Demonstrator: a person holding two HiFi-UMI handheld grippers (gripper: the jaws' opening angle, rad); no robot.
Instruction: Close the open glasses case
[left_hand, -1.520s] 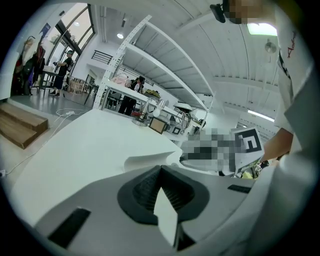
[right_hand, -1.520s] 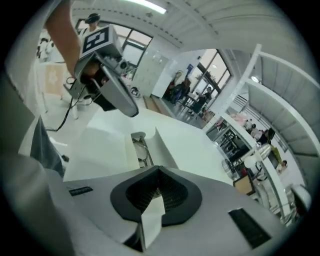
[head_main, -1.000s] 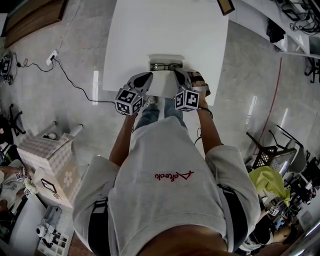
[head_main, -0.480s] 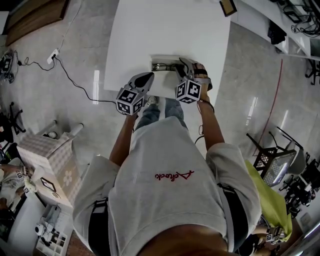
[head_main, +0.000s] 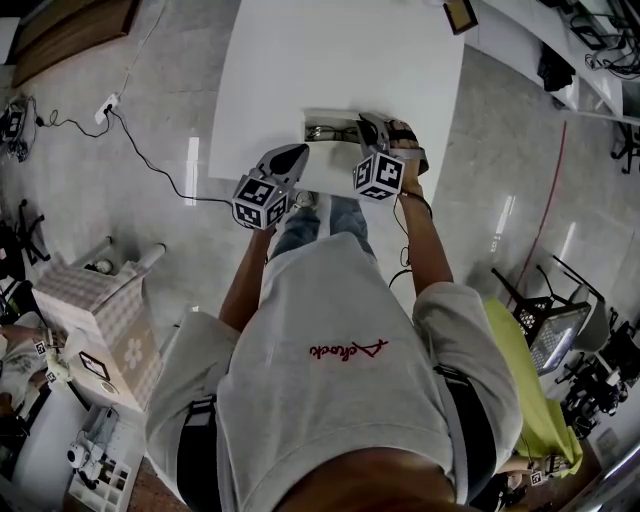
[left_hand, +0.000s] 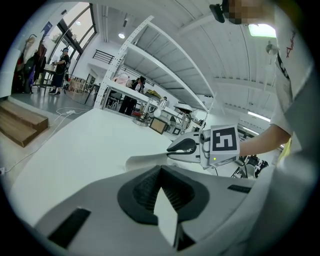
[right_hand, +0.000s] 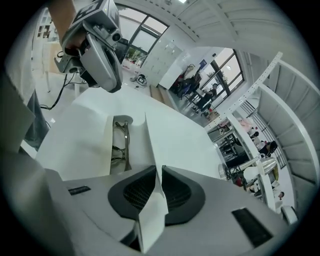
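Note:
A white glasses case (head_main: 322, 121) lies open at the near edge of the white table (head_main: 300, 60), with dark-framed glasses (right_hand: 120, 142) in its tray. My right gripper (head_main: 368, 126) is at the case's right side. Its jaws have just been closing and now pinch a thin white flap (right_hand: 151, 142) of the case, which stands upright between the pads (right_hand: 156, 172). My left gripper (head_main: 291, 153) is at the case's near left corner. In the left gripper view its jaws (left_hand: 159, 172) are shut on another white flap (left_hand: 145, 161) that lies low over the table.
A small dark frame (head_main: 455, 12) stands at the table's far right edge. A black cable (head_main: 150, 165) runs over the tiled floor on the left. Cardboard boxes (head_main: 95, 310) stand on the floor at the left, and a black wire basket (head_main: 535, 310) at the right.
My right gripper has moved forward from the table's near edge to the case's right side and now has the flap between its jaws. The left gripper has stayed in place.

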